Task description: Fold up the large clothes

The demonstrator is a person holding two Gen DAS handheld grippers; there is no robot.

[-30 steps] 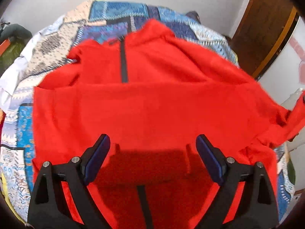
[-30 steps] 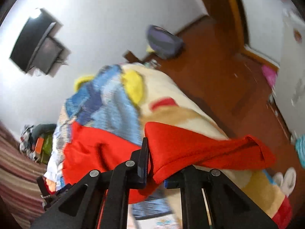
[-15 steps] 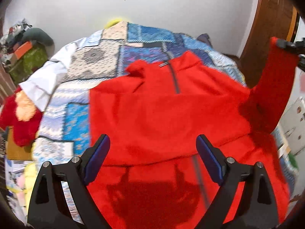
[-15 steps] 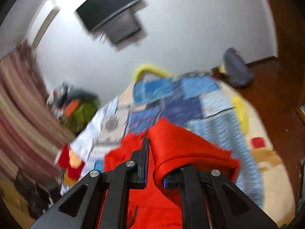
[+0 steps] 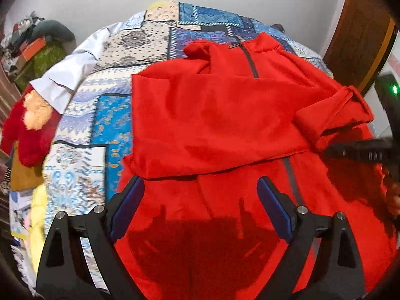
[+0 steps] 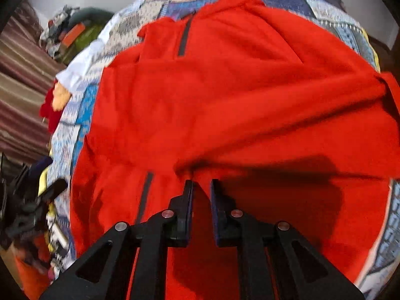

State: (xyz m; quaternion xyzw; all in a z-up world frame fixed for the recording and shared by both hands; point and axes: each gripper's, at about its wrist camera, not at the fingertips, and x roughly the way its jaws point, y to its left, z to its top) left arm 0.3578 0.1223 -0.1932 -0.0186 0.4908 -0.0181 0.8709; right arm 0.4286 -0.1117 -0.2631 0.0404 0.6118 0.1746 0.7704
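Observation:
A large red fleece jacket with a grey zip lies spread on the patchwork quilt of a bed. Its left sleeve is folded across the chest. My left gripper is open and empty, hovering above the jacket's lower front. My right gripper is shut on a fold of the right sleeve of the red jacket and has laid it across the body. The right gripper also shows in the left wrist view at the right edge, touching the sleeve.
A white cloth and a red and tan plush toy lie at the bed's left edge. Clutter is piled by the wall at far left. A wooden door stands at right.
My right gripper has swung the sleeve from high on the right down and inward across the jacket's body. My left gripper has drawn back a little and stays open.

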